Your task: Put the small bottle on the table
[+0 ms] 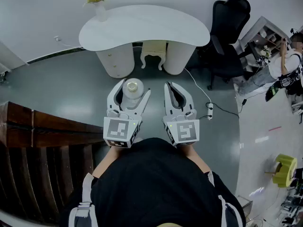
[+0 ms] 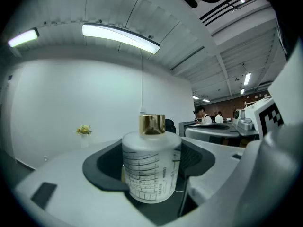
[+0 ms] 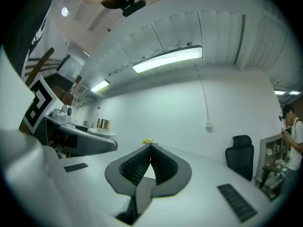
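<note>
Clamping small bottle [image 2: 150, 169] upright between widely spread jaws of left gripper [image 1: 131, 90]; holding right gripper [image 1: 169, 86] alongside, jaws touching, nothing between.

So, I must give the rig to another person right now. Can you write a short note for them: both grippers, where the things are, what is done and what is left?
Left gripper: shut on the small bottle, which stands upright between the jaws, gold cap up.
Right gripper: jaws together, nothing in them.
White table: ahead, across a stretch of floor; a vase of yellow flowers stands at its left end.
Done: the bottle is picked up and held in the air.
Left: carry it to the table, set it down on a bare part, open the jaws and pull back.
</note>
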`<action>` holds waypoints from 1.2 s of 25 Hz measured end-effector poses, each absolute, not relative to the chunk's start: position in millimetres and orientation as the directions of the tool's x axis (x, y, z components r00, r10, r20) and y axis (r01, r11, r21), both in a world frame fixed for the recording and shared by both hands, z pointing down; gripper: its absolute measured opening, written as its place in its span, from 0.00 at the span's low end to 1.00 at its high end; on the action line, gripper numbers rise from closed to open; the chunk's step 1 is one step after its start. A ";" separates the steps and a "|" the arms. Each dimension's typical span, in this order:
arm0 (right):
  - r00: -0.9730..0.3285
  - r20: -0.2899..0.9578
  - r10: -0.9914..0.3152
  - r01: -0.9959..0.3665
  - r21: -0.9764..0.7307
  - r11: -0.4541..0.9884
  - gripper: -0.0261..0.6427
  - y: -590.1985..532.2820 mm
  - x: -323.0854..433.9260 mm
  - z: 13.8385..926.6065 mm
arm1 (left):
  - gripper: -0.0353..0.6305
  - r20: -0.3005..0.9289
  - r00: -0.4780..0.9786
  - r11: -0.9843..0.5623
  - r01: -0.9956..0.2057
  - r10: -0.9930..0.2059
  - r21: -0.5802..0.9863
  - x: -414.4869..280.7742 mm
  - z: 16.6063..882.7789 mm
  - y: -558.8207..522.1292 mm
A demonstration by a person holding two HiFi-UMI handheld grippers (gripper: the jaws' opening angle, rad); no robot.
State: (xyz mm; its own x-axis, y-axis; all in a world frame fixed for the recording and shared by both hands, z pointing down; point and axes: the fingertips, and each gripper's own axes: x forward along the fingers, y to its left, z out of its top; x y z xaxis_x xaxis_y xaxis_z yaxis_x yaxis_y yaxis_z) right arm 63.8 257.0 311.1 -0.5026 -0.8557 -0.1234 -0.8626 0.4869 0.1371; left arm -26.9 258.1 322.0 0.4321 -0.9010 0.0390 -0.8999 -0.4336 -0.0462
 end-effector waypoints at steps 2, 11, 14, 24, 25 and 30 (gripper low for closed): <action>-0.499 -0.124 -0.857 -0.864 0.137 0.484 0.07 253.7 67.2 311.7 | 0.56 0.037 0.430 -0.432 -0.901 -0.902 -0.050 -24.6 321.9 255.5; -0.510 -0.126 -0.851 -0.858 0.145 0.493 0.07 242.8 75.5 310.5 | 0.56 0.039 0.414 -0.416 -0.908 -0.909 -0.052 -16.1 322.0 246.4; -0.524 -0.140 -0.840 -0.851 0.116 0.511 0.07 238.2 80.9 309.5 | 0.56 0.036 0.405 -0.407 -0.912 -0.913 -0.051 -10.4 322.0 243.0; -0.538 -0.130 -0.833 -0.843 0.087 0.531 0.07 224.5 94.0 320.8 | 0.56 0.038 0.381 -0.382 -0.923 -0.924 -0.040 -0.3 329.2 234.3; -0.537 -0.129 -0.834 -0.844 0.084 0.530 0.07 222.7 94.7 321.8 | 0.56 0.039 0.379 -0.380 -0.924 -0.925 -0.039 -0.5 330.1 232.7; -0.537 -0.121 -0.835 -0.844 0.083 0.530 0.07 207.7 96.6 325.9 | 0.56 0.048 0.374 -0.376 -0.926 -0.926 -0.028 -1.0 336.0 218.3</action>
